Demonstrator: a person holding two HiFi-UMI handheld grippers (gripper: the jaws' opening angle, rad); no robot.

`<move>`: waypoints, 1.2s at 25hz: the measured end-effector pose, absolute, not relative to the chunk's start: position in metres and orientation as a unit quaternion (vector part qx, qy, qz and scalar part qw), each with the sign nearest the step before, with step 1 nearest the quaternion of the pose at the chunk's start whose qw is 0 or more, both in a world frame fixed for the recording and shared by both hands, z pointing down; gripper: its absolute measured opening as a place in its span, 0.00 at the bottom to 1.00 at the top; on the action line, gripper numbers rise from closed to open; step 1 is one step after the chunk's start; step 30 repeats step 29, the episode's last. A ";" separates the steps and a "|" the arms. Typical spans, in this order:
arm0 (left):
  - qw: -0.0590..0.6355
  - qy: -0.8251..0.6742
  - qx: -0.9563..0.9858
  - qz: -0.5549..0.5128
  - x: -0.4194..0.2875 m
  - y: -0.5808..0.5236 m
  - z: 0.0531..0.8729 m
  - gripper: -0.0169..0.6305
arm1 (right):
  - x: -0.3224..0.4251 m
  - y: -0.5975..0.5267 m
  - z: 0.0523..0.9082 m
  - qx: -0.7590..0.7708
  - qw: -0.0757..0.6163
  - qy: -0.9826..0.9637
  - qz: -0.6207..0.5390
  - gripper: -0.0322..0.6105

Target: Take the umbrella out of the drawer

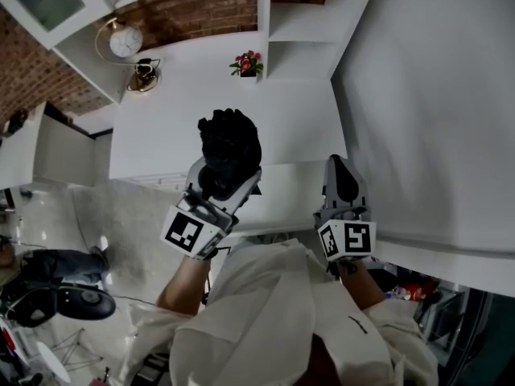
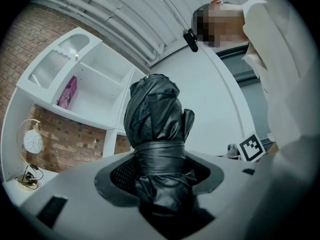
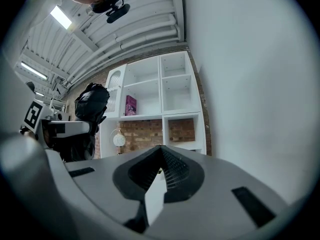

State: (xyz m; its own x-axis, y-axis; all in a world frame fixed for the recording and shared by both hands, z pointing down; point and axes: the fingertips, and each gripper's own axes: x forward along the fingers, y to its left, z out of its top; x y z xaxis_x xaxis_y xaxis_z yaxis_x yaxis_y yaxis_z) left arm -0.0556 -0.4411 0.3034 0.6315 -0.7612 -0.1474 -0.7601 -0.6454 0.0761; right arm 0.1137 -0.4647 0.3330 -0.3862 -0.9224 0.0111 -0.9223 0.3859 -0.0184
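- Your left gripper (image 1: pixel 219 185) pinches a black folded fabric umbrella (image 1: pixel 230 139) that has a strap wound round its middle.
- The bundle holds the jaws apart, and the pads press on both flanks just below the strap.
- The bunched canopy end sticks out well past the fingertips. The rest runs back between the jaws toward your hand.
- In the left gripper view the umbrella (image 2: pixel 152 114) touches nothing but the jaws and stands against the ceiling and a white panel.
- Your right gripper (image 1: pixel 339 167) sits to the right of the left one, apart from it. Its jaws are pressed together at the tips, with nothing between them.
- Ahead of both tools is a white shelf unit with open cubbies (image 3: pixel 175 91), backed by a red brick wall (image 1: pixel 205 10).
- On a shelf ahead and left of the right tool stands a magenta box (image 3: pixel 130 105).
- Ahead and left of the left tool stands a round white clock in a brass ring stand (image 1: pixel 125 42).
- A small pot of red flowers (image 1: pixel 247 64) stands straight ahead of the umbrella's tip, well beyond it.
- A flat white tabletop (image 1: pixel 177 127) lies under the left tool.
- A plain white wall panel (image 1: pixel 434 95) runs close along the right tool's right side.
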 end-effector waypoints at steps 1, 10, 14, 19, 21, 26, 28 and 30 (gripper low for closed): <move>0.004 -0.421 0.903 -0.083 -0.055 -0.440 0.303 0.45 | 0.114 -0.464 0.333 -0.554 0.000 0.833 -0.011 0.08; -0.008 -0.427 0.900 -0.090 -0.056 -0.434 0.300 0.45 | 0.112 -0.458 0.332 -0.546 0.001 0.838 -0.014 0.08; -0.008 -0.427 0.900 -0.088 -0.055 -0.433 0.300 0.45 | 0.112 -0.457 0.331 -0.545 0.001 0.839 -0.015 0.08; 0.003 -0.429 0.899 -0.082 -0.055 -0.436 0.303 0.45 | 0.111 -0.459 0.332 -0.545 -0.002 0.838 -0.013 0.08; 0.002 -0.429 0.900 -0.081 -0.056 -0.438 0.304 0.45 | 0.110 -0.461 0.333 -0.545 -0.003 0.838 -0.012 0.08; 0.002 -0.425 0.902 -0.081 -0.055 -0.440 0.307 0.45 | 0.110 -0.462 0.334 -0.546 -0.005 0.838 -0.013 0.08; 0.003 -0.424 0.902 -0.082 -0.054 -0.441 0.307 0.45 | 0.111 -0.464 0.335 -0.546 -0.005 0.838 -0.014 0.08; 0.003 -0.424 0.902 -0.082 -0.053 -0.442 0.307 0.45 | 0.111 -0.465 0.336 -0.546 -0.006 0.838 -0.014 0.08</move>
